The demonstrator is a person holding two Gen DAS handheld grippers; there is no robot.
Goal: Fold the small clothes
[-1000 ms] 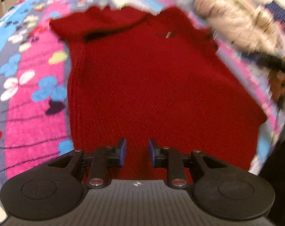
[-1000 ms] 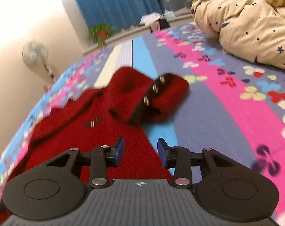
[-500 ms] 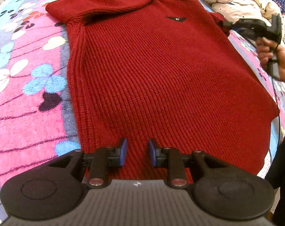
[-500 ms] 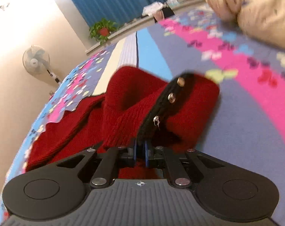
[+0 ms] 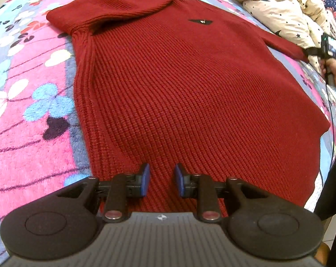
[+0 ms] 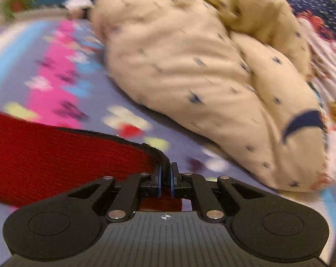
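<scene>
A dark red knit sweater (image 5: 185,93) lies flat on the flowered bedspread (image 5: 23,102), hem toward me, its left sleeve folded across the top. My left gripper (image 5: 161,180) is open and empty, just above the hem. My right gripper (image 6: 165,178) is shut on the black-trimmed cuff of the right sleeve (image 6: 57,155) and holds it stretched out to the right. In the left wrist view the right gripper (image 5: 310,52) shows at the far right, at the end of the sleeve (image 5: 285,43).
A bunched cream duvet with dark stars (image 6: 212,73) lies close beyond the right gripper, also seen in the left wrist view (image 5: 283,6). The bed's near edge (image 5: 323,178) runs down the right side. A potted plant (image 6: 17,2) stands far back.
My right gripper has pulled the crumpled right sleeve out to the right, toward the duvet, so it now lies straight. The left gripper has stayed open over the hem.
</scene>
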